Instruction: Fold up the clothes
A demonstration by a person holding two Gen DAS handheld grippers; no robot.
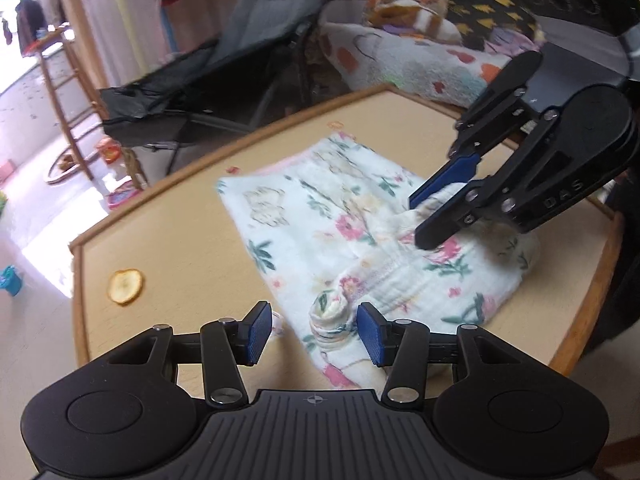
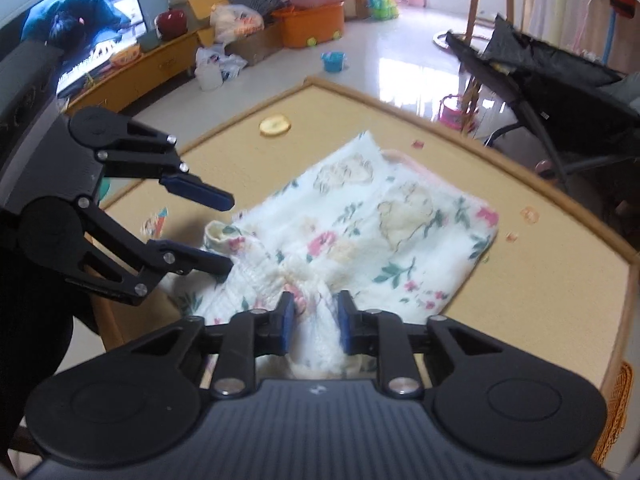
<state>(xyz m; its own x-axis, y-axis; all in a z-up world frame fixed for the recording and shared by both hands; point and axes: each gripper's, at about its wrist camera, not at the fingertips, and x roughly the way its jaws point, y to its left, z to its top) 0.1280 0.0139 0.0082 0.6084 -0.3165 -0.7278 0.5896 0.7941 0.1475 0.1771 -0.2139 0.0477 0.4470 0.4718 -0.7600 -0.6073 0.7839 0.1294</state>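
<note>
Floral white garment (image 1: 332, 220), partly folded, on table (image 1: 168, 232)

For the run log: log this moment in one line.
left gripper: open over rolled cuff | right gripper: shut on floral garment

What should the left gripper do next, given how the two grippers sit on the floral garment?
Probably close the left gripper on the rolled cuff between its fingers. The right gripper already has a bunched fold of the floral garment between its fingers, while the left fingers stand apart around the cuff without pressing it. With both ends held, the cloth could be lifted off the table and folded.
</note>
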